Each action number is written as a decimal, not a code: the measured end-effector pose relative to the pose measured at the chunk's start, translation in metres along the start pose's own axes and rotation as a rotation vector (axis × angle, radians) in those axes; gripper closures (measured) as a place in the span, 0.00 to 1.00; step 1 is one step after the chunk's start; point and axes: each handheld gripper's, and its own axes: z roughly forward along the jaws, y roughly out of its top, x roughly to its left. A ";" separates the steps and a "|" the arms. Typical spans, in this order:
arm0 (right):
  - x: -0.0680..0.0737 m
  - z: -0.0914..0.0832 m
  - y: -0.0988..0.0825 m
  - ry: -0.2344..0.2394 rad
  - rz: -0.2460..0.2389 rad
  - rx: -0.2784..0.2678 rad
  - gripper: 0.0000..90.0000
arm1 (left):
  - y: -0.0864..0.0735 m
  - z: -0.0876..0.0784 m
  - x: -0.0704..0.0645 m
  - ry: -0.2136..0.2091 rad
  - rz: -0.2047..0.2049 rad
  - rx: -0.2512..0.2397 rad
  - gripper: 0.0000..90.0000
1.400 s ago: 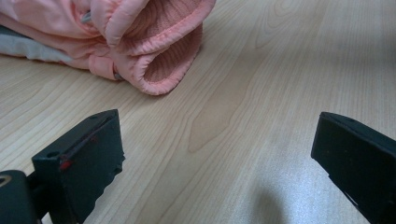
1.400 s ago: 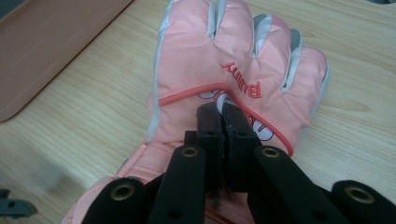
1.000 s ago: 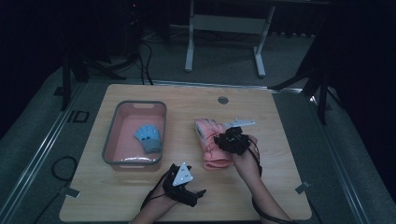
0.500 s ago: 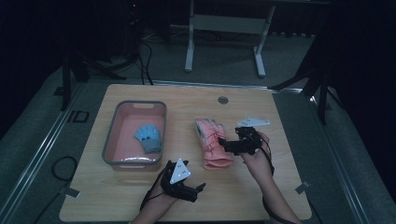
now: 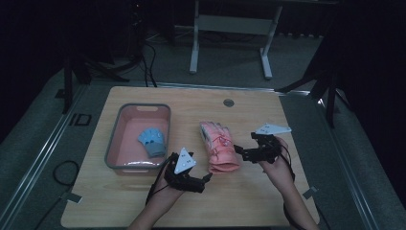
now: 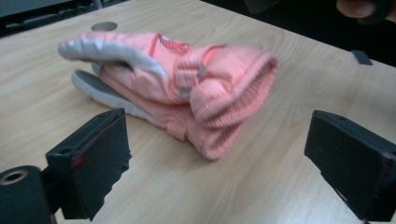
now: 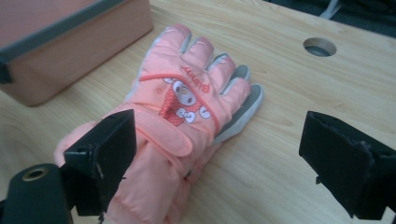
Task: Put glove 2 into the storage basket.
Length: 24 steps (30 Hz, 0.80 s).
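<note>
The right gripper [image 5: 238,152] is wide open. Its jaws have just been opening, and nothing is between them. It sits just to the right of the pink gloves [image 5: 218,147], near the cuff end. The left gripper [image 5: 207,178] is open too, with nothing in it. Its jaws have just closed a little. It hangs just below the cuffs and points at them. The gloves lie flat, one on top of the other, in the middle of the table [image 5: 287,191]. To the left stands a pink bin [image 5: 111,148] with a blue glove [image 5: 152,142] inside.
</note>
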 end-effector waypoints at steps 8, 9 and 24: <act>-0.005 -0.004 0.007 -0.045 -0.029 -0.037 0.29 | 0.044 0.009 0.007 0.044 0.012 -0.037 0.22; -0.008 -0.003 0.009 -0.061 -0.042 -0.033 0.46 | 0.051 0.011 0.008 0.046 0.019 -0.039 0.32; -0.021 0.047 0.000 0.033 0.038 0.051 0.56 | 0.055 0.093 0.037 0.081 -0.197 0.195 0.33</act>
